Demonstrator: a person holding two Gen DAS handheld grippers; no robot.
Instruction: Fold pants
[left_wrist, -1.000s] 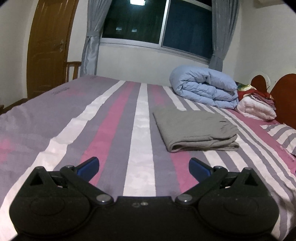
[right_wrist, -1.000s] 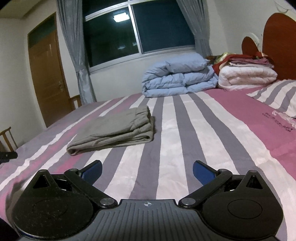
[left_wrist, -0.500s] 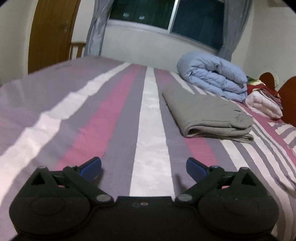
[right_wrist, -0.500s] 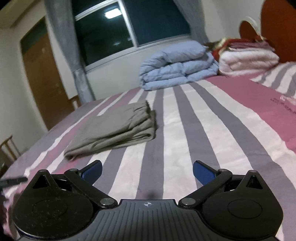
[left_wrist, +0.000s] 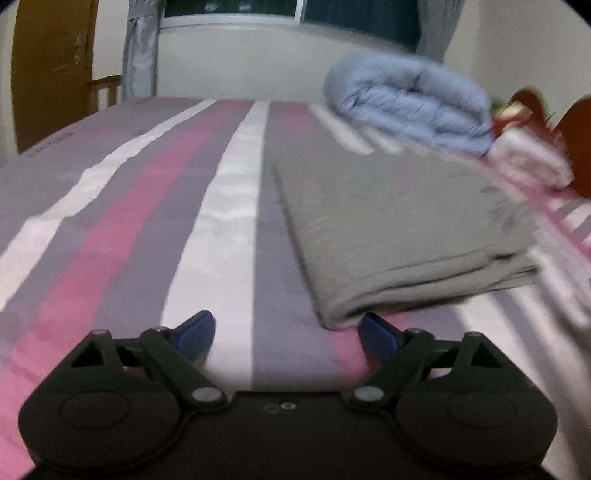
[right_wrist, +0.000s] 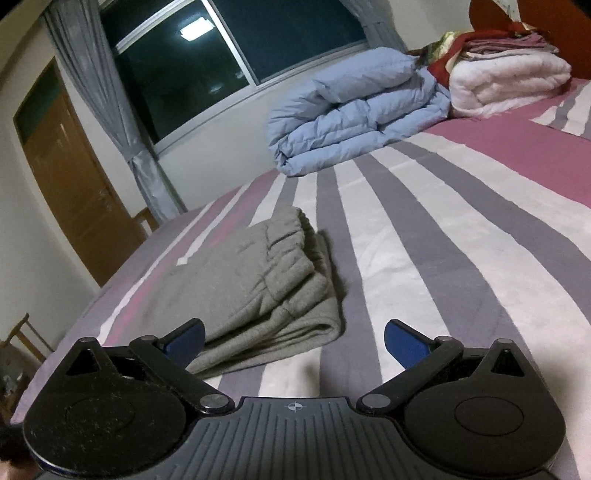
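Observation:
Grey pants (left_wrist: 399, 229) lie folded in a flat stack on the striped bed (left_wrist: 155, 206). In the left wrist view my left gripper (left_wrist: 288, 332) is open and empty, low over the bed, with its right fingertip (left_wrist: 376, 332) just short of the stack's near folded corner. In the right wrist view the pants (right_wrist: 251, 291) show their gathered waistband on top. My right gripper (right_wrist: 293, 339) is open and empty, its left fingertip (right_wrist: 184, 339) at the stack's near edge.
A folded light-blue duvet (right_wrist: 354, 110) and a pile of white and red bedding (right_wrist: 506, 81) lie at the head end by the wooden headboard (left_wrist: 576, 125). Behind the bed are a window, grey curtains (right_wrist: 110, 110) and a brown door (right_wrist: 70, 188).
Both grippers have moved in close to the folded pants and lower over the bed. Both have stayed open and empty. The pants have not moved.

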